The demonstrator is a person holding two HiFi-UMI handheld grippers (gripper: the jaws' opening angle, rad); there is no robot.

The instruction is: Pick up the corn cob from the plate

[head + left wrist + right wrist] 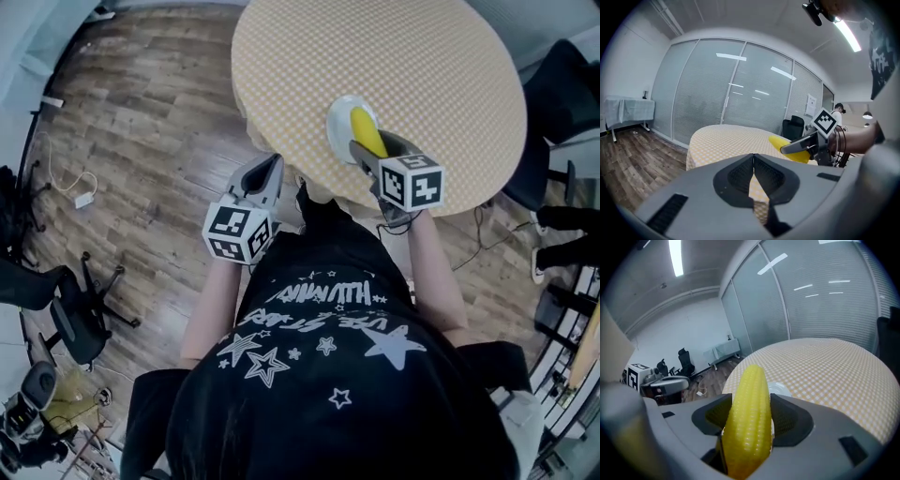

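The yellow corn cob [749, 420] stands between the jaws of my right gripper [749, 416], which is shut on it. In the head view the corn cob [367, 130] is lifted above the white plate [339, 122] near the round table's front edge, held by the right gripper [370, 155]. In the left gripper view the corn cob [787, 146] shows in the right gripper [799, 145] above the table. My left gripper [266, 176] hangs off the table's edge over the floor, jaws shut on nothing [753, 180].
The round table [431, 66] has a yellow checked cloth. Wood floor [141, 141] spreads to the left, with a cable and office chairs [66, 309] at lower left. A dark chair [562, 94] stands to the table's right. Glass walls stand behind the table.
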